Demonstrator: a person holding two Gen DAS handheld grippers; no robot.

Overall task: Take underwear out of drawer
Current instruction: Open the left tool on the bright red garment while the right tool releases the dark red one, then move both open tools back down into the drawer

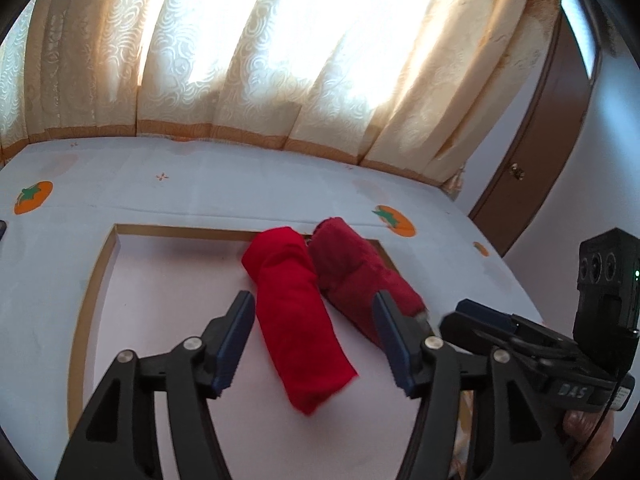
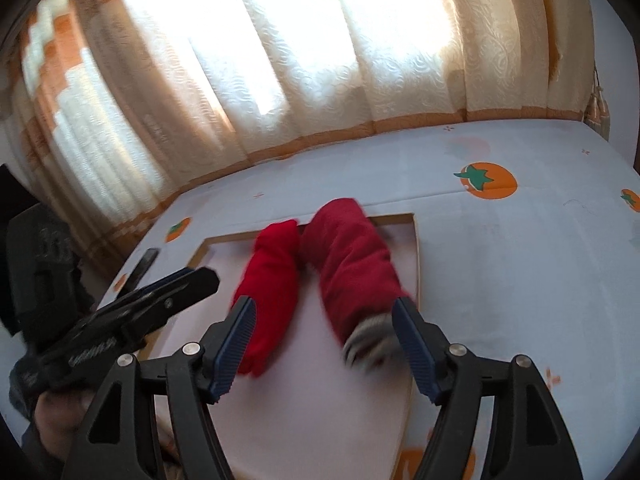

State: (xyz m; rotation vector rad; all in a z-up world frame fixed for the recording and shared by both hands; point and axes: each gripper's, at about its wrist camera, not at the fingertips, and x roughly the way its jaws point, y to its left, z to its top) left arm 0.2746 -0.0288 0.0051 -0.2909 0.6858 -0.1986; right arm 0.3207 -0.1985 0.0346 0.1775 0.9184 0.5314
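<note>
Left wrist view: the left hand-held gripper (image 1: 314, 340) stands open astride the bright red roll (image 1: 298, 320), its pads clear of the cloth. The dark red roll (image 1: 356, 276) lies just beside it, its far end over the wooden edge (image 1: 86, 308) of the drawer. The right hand-held gripper (image 2: 324, 346) is open too, empty. White floor lies bare to the left.

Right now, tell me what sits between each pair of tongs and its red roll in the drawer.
Nothing visible does. The left tongs stand open around the bright red roll, and the right tongs stand open before the dark red roll. The rolls lie side by side, touching at their far ends.
</note>
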